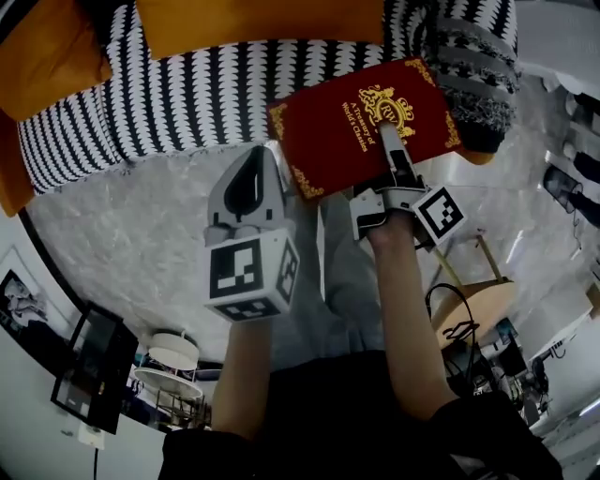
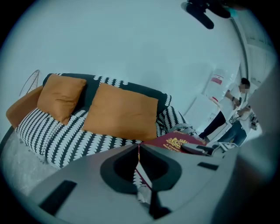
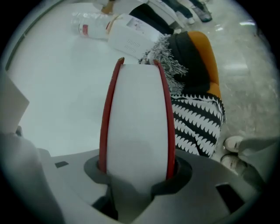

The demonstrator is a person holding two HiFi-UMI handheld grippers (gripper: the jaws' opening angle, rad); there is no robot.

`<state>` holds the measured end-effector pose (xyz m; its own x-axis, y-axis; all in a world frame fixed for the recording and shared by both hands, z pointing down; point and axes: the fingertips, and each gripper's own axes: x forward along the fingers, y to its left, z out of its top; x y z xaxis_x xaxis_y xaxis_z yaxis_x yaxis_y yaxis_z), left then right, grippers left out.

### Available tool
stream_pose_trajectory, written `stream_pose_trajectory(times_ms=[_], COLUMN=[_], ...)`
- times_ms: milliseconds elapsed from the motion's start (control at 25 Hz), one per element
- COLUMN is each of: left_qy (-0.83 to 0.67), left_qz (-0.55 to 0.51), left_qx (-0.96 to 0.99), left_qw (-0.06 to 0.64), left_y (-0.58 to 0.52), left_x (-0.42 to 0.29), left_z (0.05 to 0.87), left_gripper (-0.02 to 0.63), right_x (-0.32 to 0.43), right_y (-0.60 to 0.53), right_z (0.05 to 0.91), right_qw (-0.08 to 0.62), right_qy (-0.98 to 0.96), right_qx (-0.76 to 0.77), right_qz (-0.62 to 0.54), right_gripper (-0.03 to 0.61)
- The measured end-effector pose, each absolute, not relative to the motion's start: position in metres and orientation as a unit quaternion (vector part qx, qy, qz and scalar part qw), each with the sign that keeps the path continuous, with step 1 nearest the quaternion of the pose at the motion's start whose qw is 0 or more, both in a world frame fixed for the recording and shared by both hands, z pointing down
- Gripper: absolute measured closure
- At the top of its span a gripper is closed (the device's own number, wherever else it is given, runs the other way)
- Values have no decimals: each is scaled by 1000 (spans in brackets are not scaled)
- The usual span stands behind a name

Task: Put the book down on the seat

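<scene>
A red book (image 1: 361, 127) with gold ornament on its cover hangs over the front right part of the black-and-white patterned sofa seat (image 1: 187, 94). My right gripper (image 1: 392, 141) is shut on the book's near edge. In the right gripper view the book (image 3: 138, 109) stands edge-on, its white pages between red covers, clamped in the right gripper (image 3: 136, 175). My left gripper (image 1: 248, 192) hovers to the left of the book over the grey floor, shut and holding nothing. The left gripper view shows that left gripper (image 2: 138, 151) closed to a thin slit, with the book (image 2: 175, 142) beyond it.
Orange cushions (image 1: 253, 23) lean on the sofa back. A dark fringed blanket (image 1: 473, 70) covers the sofa's right end. A person (image 2: 232, 105) stands far right. Shoes (image 3: 234, 144) lie on the marbled floor. A round white side table (image 1: 173, 361) and a wooden table (image 1: 478, 305) stand near me.
</scene>
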<state>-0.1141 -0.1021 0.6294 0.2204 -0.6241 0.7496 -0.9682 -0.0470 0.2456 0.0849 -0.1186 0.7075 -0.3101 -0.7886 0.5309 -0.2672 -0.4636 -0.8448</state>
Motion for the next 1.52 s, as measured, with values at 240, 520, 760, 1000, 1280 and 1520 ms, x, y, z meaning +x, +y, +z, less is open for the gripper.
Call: stream_pose_trajectory(times_ms=[240, 520, 760, 1000, 1280, 1520], left_qy=[-595, -612, -635, -637, -644, -641], left_qz=[224, 212, 210, 207, 200, 200], left_qx=[665, 643, 617, 611, 600, 600], left_qw=[392, 408, 413, 422, 430, 434], left_y=[-110, -119, -124, -127, -115, -119], left_x=[-117, -123, -129, -129, -143, -133], left_z=[652, 671, 679, 686, 685, 690], left_gripper=[594, 594, 594, 594, 594, 594], right_x=[72, 44, 36, 23, 3, 13], right_y=[-140, -150, -166, -188, -182, -181], right_z=[768, 809, 826, 845, 855, 868], right_qw=[278, 282, 294, 293, 261, 253], right_qy=[392, 369, 363, 382, 399, 397], right_qx=[-557, -550, -549, -553, -558, -552], right_qz=[-678, -694, -693, -680, -679, -688], right_gripper=[353, 353, 354, 354, 350, 318])
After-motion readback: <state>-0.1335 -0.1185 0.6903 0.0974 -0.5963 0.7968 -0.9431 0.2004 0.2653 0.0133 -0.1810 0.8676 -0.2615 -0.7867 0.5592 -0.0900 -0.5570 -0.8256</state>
